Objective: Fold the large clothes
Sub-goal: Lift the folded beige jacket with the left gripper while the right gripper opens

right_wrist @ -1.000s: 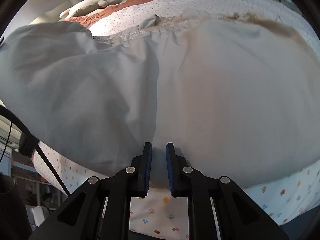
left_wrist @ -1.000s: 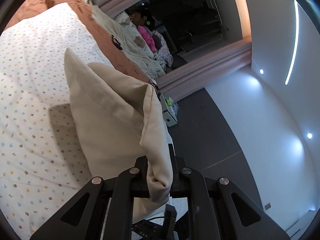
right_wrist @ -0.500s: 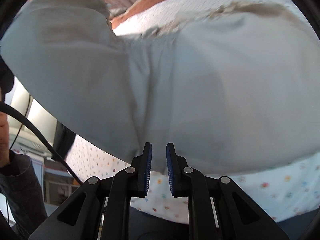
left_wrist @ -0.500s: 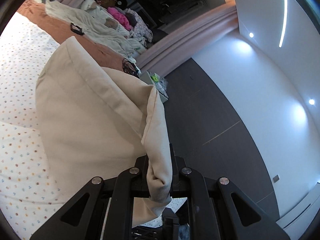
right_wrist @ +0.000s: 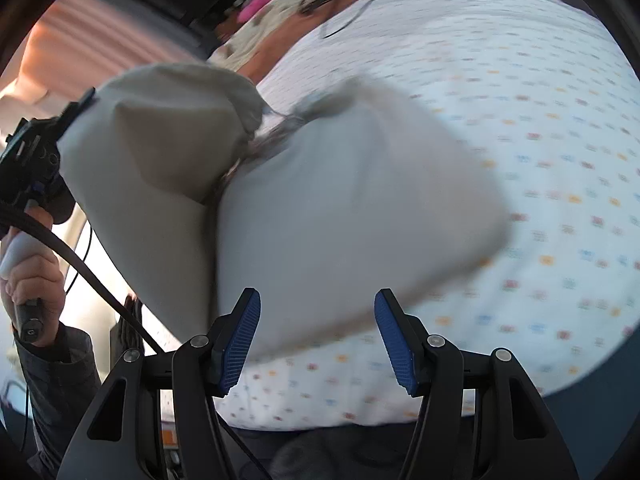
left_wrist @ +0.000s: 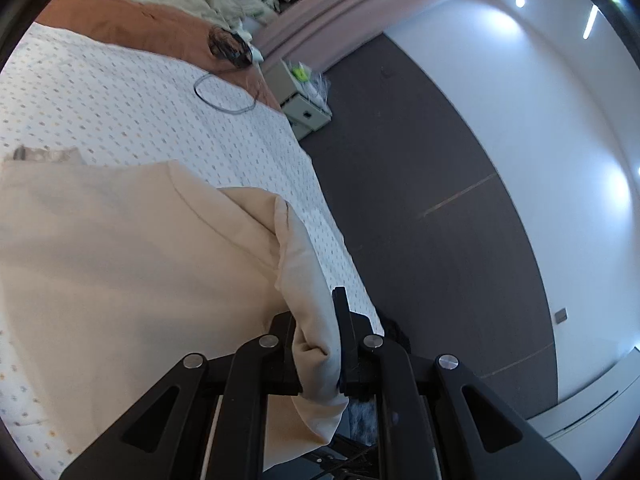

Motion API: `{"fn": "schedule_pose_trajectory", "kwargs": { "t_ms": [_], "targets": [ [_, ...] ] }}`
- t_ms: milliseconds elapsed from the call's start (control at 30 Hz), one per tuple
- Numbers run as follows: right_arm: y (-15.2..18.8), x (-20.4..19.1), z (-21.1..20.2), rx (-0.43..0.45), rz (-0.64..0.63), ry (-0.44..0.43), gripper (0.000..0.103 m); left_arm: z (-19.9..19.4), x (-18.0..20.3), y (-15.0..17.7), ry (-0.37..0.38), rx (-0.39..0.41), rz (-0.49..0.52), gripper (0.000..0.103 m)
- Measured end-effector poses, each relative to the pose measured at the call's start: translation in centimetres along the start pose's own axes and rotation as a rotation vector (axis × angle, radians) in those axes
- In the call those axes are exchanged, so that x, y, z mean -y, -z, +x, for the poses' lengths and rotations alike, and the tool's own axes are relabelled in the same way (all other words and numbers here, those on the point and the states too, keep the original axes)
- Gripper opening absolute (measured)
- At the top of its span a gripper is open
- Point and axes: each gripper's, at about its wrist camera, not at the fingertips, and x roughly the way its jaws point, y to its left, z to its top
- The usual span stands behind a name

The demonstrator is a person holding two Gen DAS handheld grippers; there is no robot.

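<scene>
Left wrist view: the left gripper [left_wrist: 320, 344] has its jaws clenched on a bunched fold of the cream garment [left_wrist: 132, 264], which spreads leftward over the dotted bed sheet [left_wrist: 160, 116] and runs out of the picture at the left and bottom edges. The fabric hides the left finger almost wholly; only the right finger's black edge shows. A thin cable loop [left_wrist: 224, 96] lies on the sheet further up, near the brown blanket [left_wrist: 132, 28]. A second ago the garment stood up as a tall tented fold; now it lies lower and flatter, with more sheet bared beyond it.

Right wrist view: the right gripper [right_wrist: 316, 336] is opening its jaws, blue pads [right_wrist: 240, 340] wide apart, and nothing is pressed between them. The garment [right_wrist: 340, 208] lies blurred just beyond the fingertips on the sheet [right_wrist: 540, 140], one end lifted at the left toward the other gripper, held by the person's hand [right_wrist: 28, 268]. Earlier these jaws were nearly closed and cloth filled the view.
</scene>
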Motion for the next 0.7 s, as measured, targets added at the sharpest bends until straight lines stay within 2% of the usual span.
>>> {"fn": "schedule_pose_trajectory", "kwargs": {
  "t_ms": [167,333,433,500,533,633,700],
  "targets": [
    [0.7,2.7,-2.4,0.029,0.051,0.032,0.058,4.9,1.9,1.6,-0.008,-0.101,0.05,0.012],
    [1.0,3.1,-3.8,0.051,0.089,0.041,0.058,8.5,3.2,4.3,-0.01,-0.227,0.107,0.012],
    [1.3,4.6,-5.1,0.063,0.111,0.033,0.058,10.8,3.4,6.2,-0.07,-0.332,0.119,0.015],
    [1.3,4.8,-5.5,0.069,0.117,0.024,0.071,11.4,2.8,6.9,-0.071,-0.391,0.095,0.025],
    [1.3,4.8,-5.5,0.074,0.118,0.016,0.073,11.4,2.5,6.8,-0.058,-0.404,0.083,0.027],
    [0.8,4.7,-5.1,0.082,0.113,-0.015,0.073,9.4,2.1,7.3,-0.021,-0.374,0.072,0.046],
    [0.5,4.6,-4.6,0.084,0.107,-0.037,0.073,7.2,1.8,7.3,-0.017,-0.322,0.066,0.072]
  ]
}}
